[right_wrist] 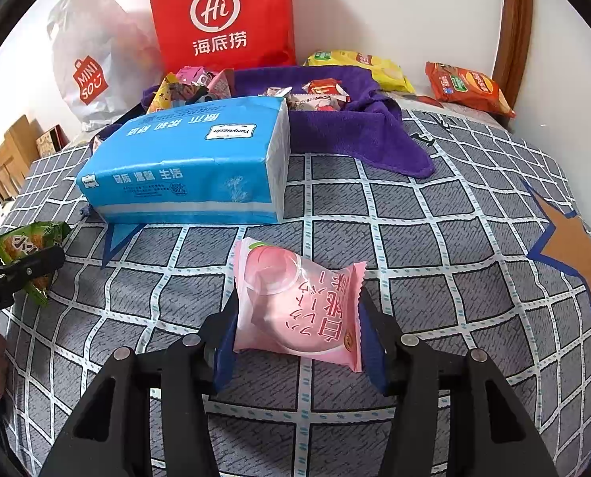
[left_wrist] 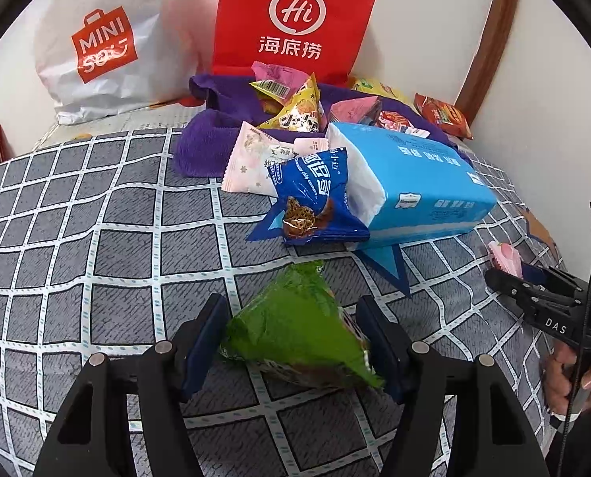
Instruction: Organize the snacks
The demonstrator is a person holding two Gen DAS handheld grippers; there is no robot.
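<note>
My left gripper is shut on a green triangular snack packet, held above the checked bedcover; the packet also shows at the left edge of the right wrist view. My right gripper is shut on a pink peach snack packet; its pink tip shows in the left wrist view. A blue cookie packet and a pale pink packet lean on a blue tissue pack. More snacks lie on a purple towel.
A red Haidilao bag and a white Miniso bag stand against the wall at the back. A yellow chip bag and an orange packet lie at the back right. A wooden frame stands at the right.
</note>
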